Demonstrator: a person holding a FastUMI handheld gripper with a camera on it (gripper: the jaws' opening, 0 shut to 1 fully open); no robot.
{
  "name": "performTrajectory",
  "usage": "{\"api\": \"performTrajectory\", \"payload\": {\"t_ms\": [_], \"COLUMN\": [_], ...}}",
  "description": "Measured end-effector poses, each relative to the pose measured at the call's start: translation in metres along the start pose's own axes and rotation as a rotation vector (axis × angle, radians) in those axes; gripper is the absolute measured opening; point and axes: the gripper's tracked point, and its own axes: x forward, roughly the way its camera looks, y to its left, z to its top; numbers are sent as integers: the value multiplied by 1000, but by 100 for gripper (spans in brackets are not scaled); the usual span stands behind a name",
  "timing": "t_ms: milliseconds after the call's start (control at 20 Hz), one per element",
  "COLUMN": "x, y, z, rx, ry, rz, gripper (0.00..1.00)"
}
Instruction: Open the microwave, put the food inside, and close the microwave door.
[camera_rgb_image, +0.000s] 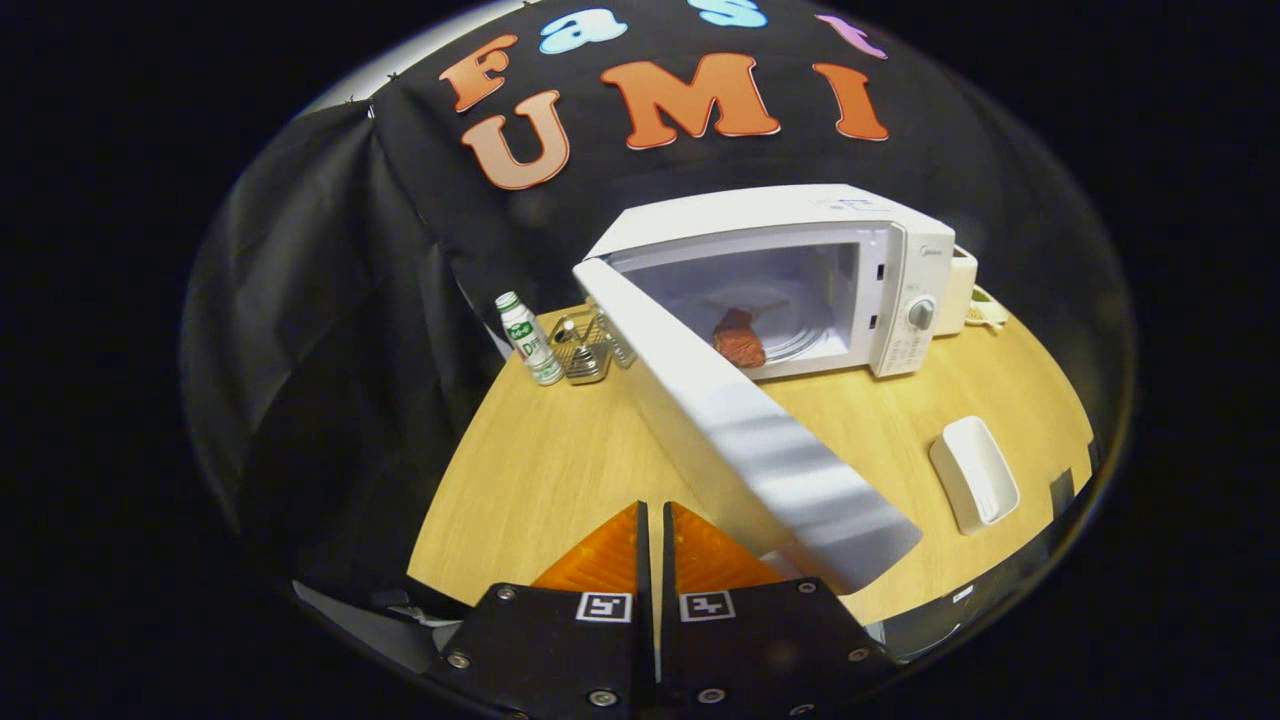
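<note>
The reddish food (738, 339) sits inside the white microwave (880, 290), whose door (740, 430) swings wide toward the gripper (655, 515). Its fingers are pressed nearly together, empty, seemingly just beside the door's outer edge, low over the wooden table (540, 480).

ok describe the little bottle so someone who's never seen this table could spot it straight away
Start at the white microwave with its door swung open. Left of the door's hinge end stands a small wire basket, and the bottle is upright beside it, at the table's far edge. It alone has a green cap and label.
</note>
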Motion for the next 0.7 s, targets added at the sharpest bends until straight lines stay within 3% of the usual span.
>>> {"api": "performTrajectory", "payload": {"t_ms": [250, 700], "x": [25, 78], "y": [-70, -155], "z": [12, 62], "rx": [-1, -21], "ry": [-17, -123], "rz": [-132, -205], "gripper": [2, 1]}}
